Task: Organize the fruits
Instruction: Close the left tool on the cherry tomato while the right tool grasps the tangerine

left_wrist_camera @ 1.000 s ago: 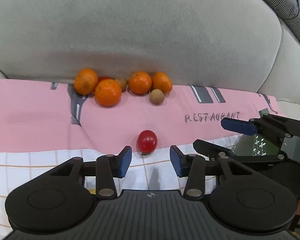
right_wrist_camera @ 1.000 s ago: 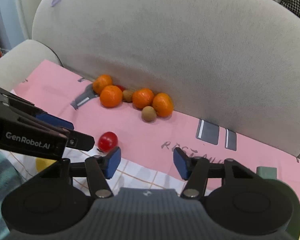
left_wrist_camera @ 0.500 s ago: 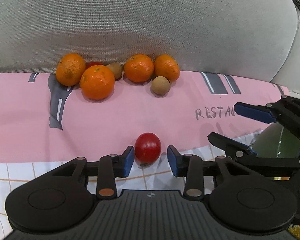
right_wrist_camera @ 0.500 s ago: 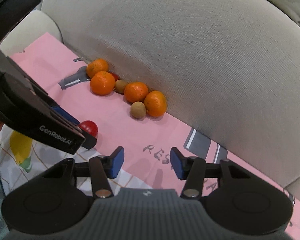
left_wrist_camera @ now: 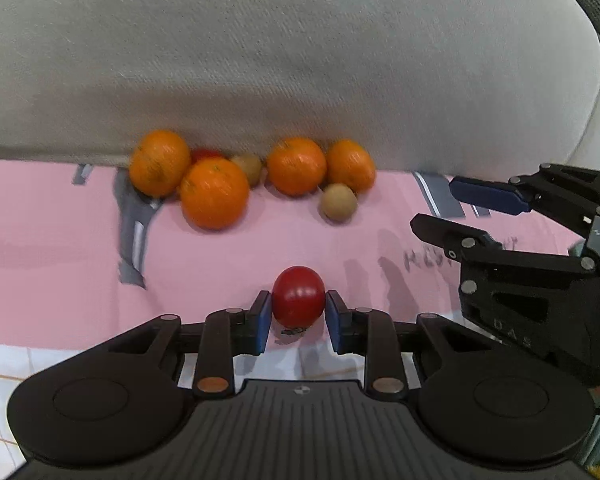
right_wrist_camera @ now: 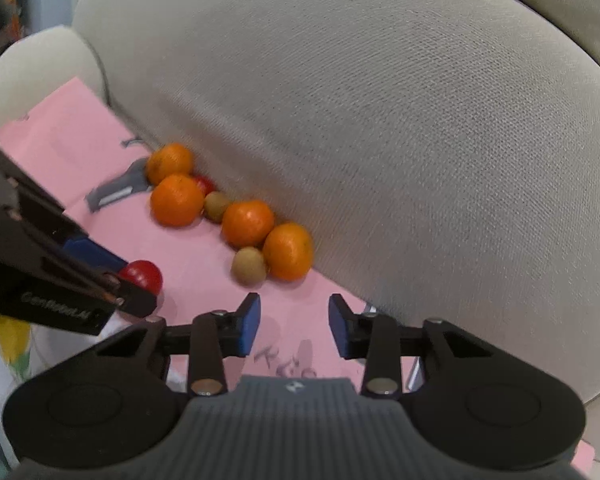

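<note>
Left gripper (left_wrist_camera: 298, 312) is clamped on the tomato (left_wrist_camera: 298, 296), low centre on the pink cloth (left_wrist_camera: 60, 256); pads' contact is seen only in the left view. Right gripper (right_wrist_camera: 294, 326), just closing, is held apart around nothing. Four oranges (left_wrist_camera: 214, 192) and two brown fruits (left_wrist_camera: 339, 202) are counted.

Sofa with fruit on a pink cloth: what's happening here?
A person works two handheld grippers. The left gripper has closed on a red tomato lying on the pink cloth. The right gripper, jaws just narrowing, is empty. Oranges and small brown fruits sit against the sofa back.
</note>
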Tool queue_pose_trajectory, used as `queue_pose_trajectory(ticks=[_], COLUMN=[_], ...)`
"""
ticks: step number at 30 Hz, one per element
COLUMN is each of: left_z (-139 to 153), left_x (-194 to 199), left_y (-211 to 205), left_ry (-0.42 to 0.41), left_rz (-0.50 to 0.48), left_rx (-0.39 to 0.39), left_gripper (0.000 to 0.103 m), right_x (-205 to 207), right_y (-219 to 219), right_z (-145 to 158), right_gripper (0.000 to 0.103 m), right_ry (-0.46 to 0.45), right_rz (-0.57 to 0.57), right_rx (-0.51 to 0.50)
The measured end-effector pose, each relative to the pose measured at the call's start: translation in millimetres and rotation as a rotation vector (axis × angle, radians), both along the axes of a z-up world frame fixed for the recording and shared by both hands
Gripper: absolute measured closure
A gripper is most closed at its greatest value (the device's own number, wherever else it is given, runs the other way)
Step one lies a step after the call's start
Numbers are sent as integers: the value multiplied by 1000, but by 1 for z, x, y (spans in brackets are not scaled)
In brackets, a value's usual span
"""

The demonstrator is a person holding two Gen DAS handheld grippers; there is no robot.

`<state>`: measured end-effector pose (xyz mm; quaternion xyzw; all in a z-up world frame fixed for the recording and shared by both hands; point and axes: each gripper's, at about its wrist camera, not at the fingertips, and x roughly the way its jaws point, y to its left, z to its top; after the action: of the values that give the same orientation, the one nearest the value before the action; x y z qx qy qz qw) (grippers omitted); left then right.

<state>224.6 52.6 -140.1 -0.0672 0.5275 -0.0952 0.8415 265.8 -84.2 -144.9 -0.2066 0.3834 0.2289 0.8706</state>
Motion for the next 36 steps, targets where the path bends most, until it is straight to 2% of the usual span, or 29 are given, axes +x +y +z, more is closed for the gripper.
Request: queue_pose_trajectory(ticks=[6,11,15,23,29,36], left_z=[1,-9,-15,-16,-16,-17], left_x=[9,13,18,20,18,19], left_y=[11,11,10,18,24,19], left_ry=[-12,14,27,42,40,40], left_rz=[41,43,51,70,70,76], left_rx=[19,35,24,13,10,16], left_gripper=[71,71,67,66,66,63], right_x=[29,52,62,76,84,75], right_y=[10,15,15,10,-7,-13], right_z=[-5,-16,-23,-32,-41,-35], right_gripper=[68,68,67,60,62,64], right_ry=[67,145,181,211,282,272], right_rz=[-80,-141,-170,-200,-241,-243], right_rx=[89,154,181,224,301,300])
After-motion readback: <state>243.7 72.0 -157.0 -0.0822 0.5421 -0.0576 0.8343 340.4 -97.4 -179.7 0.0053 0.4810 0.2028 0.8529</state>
